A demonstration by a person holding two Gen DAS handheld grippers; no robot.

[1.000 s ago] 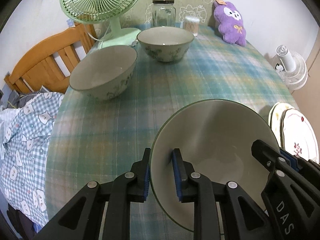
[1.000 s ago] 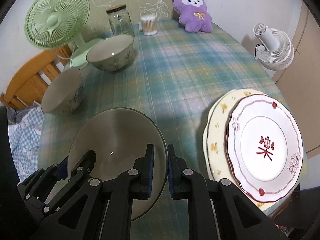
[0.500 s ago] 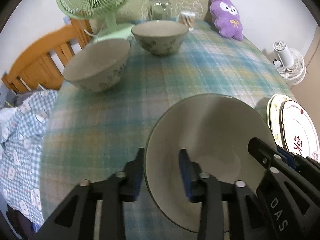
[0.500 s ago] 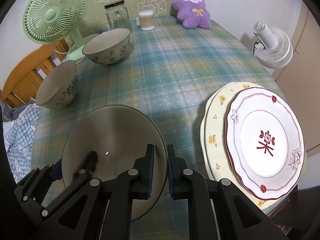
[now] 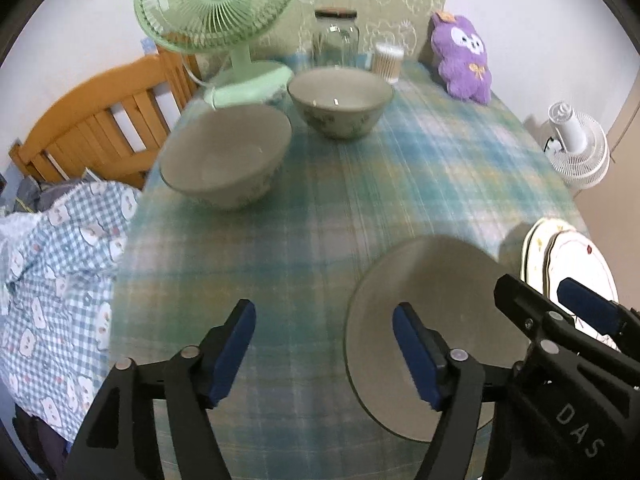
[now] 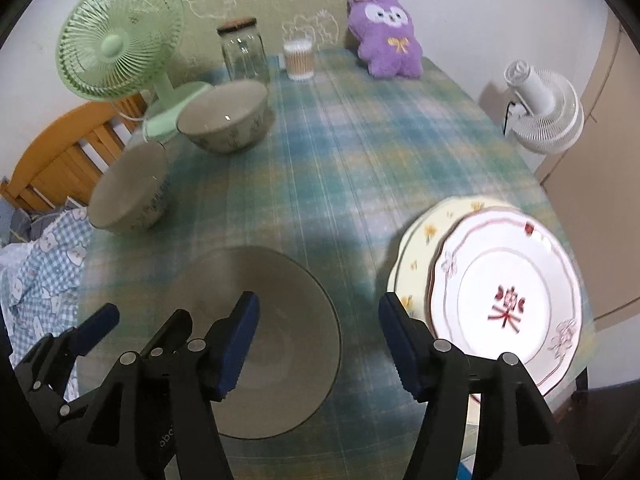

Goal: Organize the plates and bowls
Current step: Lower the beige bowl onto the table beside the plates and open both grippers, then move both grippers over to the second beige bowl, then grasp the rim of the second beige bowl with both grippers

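A large grey-white bowl [image 5: 436, 304] sits on the plaid tablecloth near the front edge; it also shows in the right wrist view [image 6: 272, 332]. My left gripper [image 5: 324, 344] is open, its right finger over the bowl's left rim. My right gripper [image 6: 320, 340] is open over the bowl's right rim. Two more patterned bowls stand at the back left: one near the table's left edge [image 5: 228, 160] [image 6: 128, 188], one further back [image 5: 340, 100] [image 6: 224, 116]. Two stacked plates [image 6: 504, 296] lie at the right, the red-patterned one on top; their edge shows in the left wrist view [image 5: 560, 252].
A green desk fan [image 5: 216, 12], a glass jar [image 5: 336, 40], a cotton-swab cup [image 5: 386, 60] and a purple plush toy [image 5: 466, 62] stand along the back. A wooden bed frame [image 5: 92, 120] and checked bedding [image 5: 52, 264] lie left. A white fan [image 6: 540, 108] stands off the table, right.
Both grippers have opened and let go of the front bowl's rim. The bowl now rests on the table. Both cameras have pulled back a little.
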